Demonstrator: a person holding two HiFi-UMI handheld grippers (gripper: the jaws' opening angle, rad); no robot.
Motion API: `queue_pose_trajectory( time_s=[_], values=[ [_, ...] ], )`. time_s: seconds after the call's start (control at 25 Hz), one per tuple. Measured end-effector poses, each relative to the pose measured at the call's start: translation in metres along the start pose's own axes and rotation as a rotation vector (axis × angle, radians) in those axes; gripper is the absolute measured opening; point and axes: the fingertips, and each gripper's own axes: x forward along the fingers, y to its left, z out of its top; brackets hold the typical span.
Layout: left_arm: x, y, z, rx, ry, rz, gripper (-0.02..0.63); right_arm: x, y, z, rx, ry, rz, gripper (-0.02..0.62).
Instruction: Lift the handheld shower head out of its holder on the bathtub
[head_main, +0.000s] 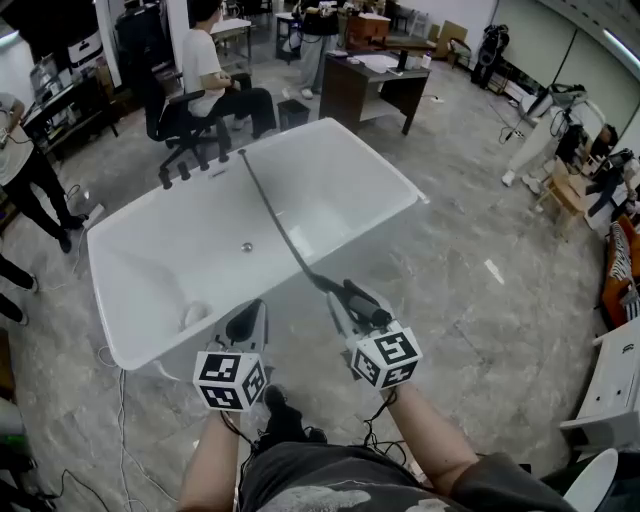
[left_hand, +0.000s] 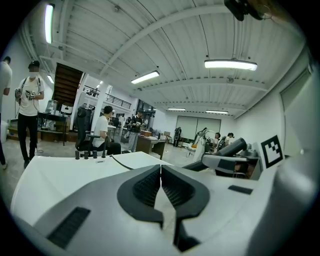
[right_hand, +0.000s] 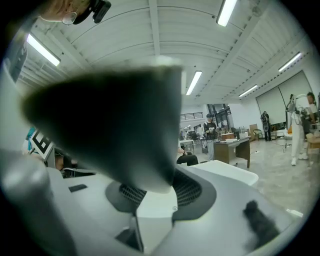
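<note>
The white bathtub (head_main: 381, 160) fills the middle of the head view. A dark hose (head_main: 275, 220) runs from the tap end across the tub to the black handheld shower head (head_main: 366, 305). My right gripper (head_main: 345, 296) is shut on that shower head over the tub's near rim. In the right gripper view the shower head (right_hand: 110, 125) is a big dark blur between the jaws of the right gripper (right_hand: 160, 191). My left gripper (head_main: 249, 312) hovers beside it to the left, shut and holding nothing; its pads meet in the left gripper (left_hand: 160, 168) view. The holder is not clearly visible.
Black taps (head_main: 186, 176) stand on the tub's far left rim. Behind the tub a person sits on an office chair (head_main: 190, 125), with a dark desk (head_main: 375, 85) further back. Another person (head_main: 25, 170) stands at left. Cables (head_main: 112, 400) lie on the floor, and white furniture (head_main: 612, 390) stands at right.
</note>
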Motion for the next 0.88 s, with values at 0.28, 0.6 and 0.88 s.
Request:
queue_pose_trajectory(
  time_s=[0.28,0.6,0.88],
  values=[
    [-0.009,0.003,-0.001,0.001,-0.003,0.003,0.015,0.006,0.009,-0.009,0.009,0.026,0.000,0.143],
    [-0.020,0.004,-0.003,-0.006,-0.012,0.010,0.015,0.004,0.014,-0.009,0.005,0.031,0.002,0.143],
    [-0.029,0.015,-0.009,-0.010,-0.019,0.010,0.015,0.008,0.025,-0.013,0.011,0.023,0.006,0.143]
  ],
)
